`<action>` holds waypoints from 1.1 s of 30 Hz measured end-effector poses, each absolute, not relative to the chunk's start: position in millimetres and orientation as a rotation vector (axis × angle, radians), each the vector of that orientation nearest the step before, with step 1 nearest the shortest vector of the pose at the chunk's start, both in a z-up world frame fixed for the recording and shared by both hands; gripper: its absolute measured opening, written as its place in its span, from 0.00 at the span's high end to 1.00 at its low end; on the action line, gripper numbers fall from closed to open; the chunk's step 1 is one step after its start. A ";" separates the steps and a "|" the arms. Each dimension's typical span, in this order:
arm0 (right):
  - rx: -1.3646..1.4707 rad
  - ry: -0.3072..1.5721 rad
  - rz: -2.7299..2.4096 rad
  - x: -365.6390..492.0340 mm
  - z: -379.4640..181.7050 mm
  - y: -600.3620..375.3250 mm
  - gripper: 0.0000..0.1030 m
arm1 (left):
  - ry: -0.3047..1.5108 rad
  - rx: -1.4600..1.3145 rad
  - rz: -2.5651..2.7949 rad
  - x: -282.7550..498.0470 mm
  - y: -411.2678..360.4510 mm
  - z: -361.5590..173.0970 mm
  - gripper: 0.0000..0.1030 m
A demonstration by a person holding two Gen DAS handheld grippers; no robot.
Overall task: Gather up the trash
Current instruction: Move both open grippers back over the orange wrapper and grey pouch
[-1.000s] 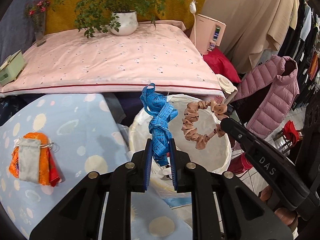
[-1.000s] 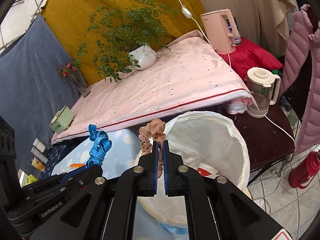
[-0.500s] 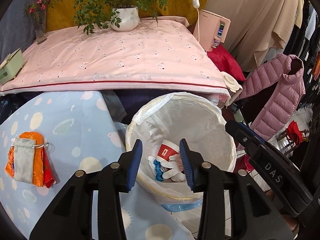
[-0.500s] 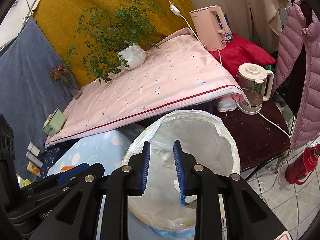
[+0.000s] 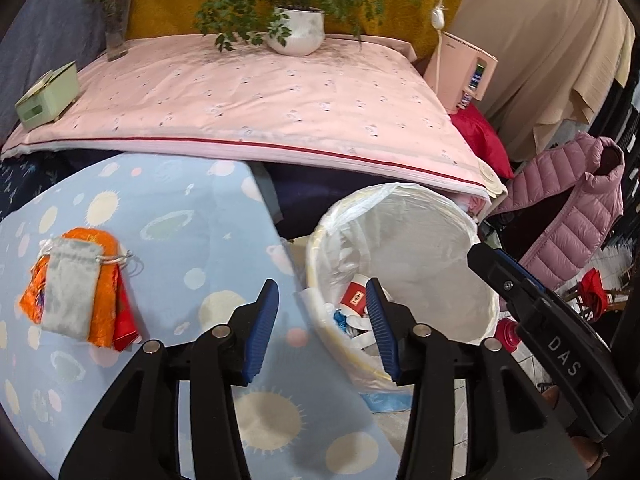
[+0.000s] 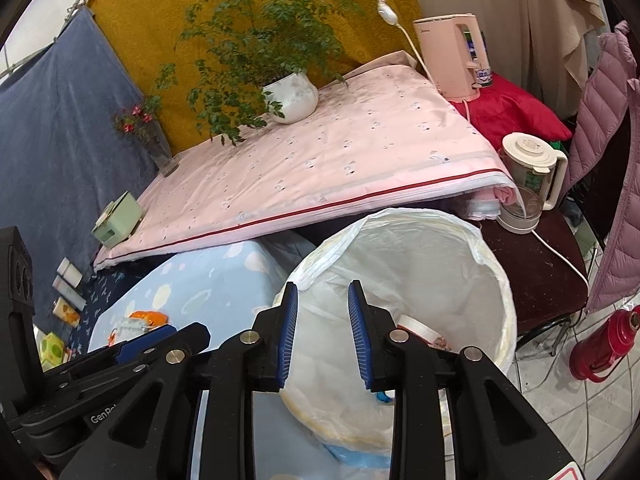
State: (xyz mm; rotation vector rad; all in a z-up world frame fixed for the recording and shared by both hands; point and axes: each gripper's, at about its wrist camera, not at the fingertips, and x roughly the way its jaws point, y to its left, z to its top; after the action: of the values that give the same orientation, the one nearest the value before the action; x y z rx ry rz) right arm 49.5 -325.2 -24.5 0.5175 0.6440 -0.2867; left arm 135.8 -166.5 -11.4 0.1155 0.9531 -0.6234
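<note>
Left wrist: left tongs [image 5: 322,320] apart, empty, above bench [image 5: 180,216] edge; trash [image 5: 356,300] lies in lined bin [image 5: 420,240]; pouches [image 5: 76,292] remain.
Right wrist: right tongs [image 6: 323,328] apart, empty, over bin [image 6: 440,260]. Judged mostly done.

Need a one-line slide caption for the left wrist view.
Open left gripper poised over table edge and lined bin; pouches lie on cloth.

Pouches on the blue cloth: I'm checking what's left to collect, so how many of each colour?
Grey pouch: 1
Orange pouch: 1
Red pouch: 1
Total: 3, stacked together; more could be hidden beneath.
</note>
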 end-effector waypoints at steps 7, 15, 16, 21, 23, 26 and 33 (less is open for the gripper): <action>0.476 0.669 -0.214 65.2 -20.8 -288.0 0.70 | 0.954 0.063 -0.541 147.1 -121.1 -14.5 0.52; 0.424 0.710 -0.113 89.7 -21.4 -234.4 0.70 | 0.953 -0.007 -0.419 163.8 -55.2 -19.1 0.47; 0.417 0.716 -0.097 93.3 -21.4 -226.7 0.70 | 0.955 -0.017 -0.404 166.4 -47.1 -20.4 0.47; 0.384 0.741 -0.037 109.6 -22.9 -192.3 0.70 | 0.966 -0.064 -0.324 176.9 -2.4 -27.6 0.47; 0.371 0.753 -0.013 116.4 -24.2 -178.9 0.70 | 0.970 -0.082 -0.295 180.1 13.3 -30.3 0.46; 0.352 0.770 0.024 126.8 -26.7 -157.0 0.70 | 0.975 -0.115 -0.250 185.1 39.1 -35.1 0.40; 0.331 0.816 0.097 153.1 -38.7 -113.5 0.63 | 0.989 -0.173 -0.168 197.0 88.6 -46.5 0.39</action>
State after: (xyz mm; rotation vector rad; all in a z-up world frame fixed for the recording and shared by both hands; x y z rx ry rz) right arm 153.1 -113.5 -38.7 0.3311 0.8159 0.0973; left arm 197.0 88.6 -46.5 -0.1731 0.9895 -0.1676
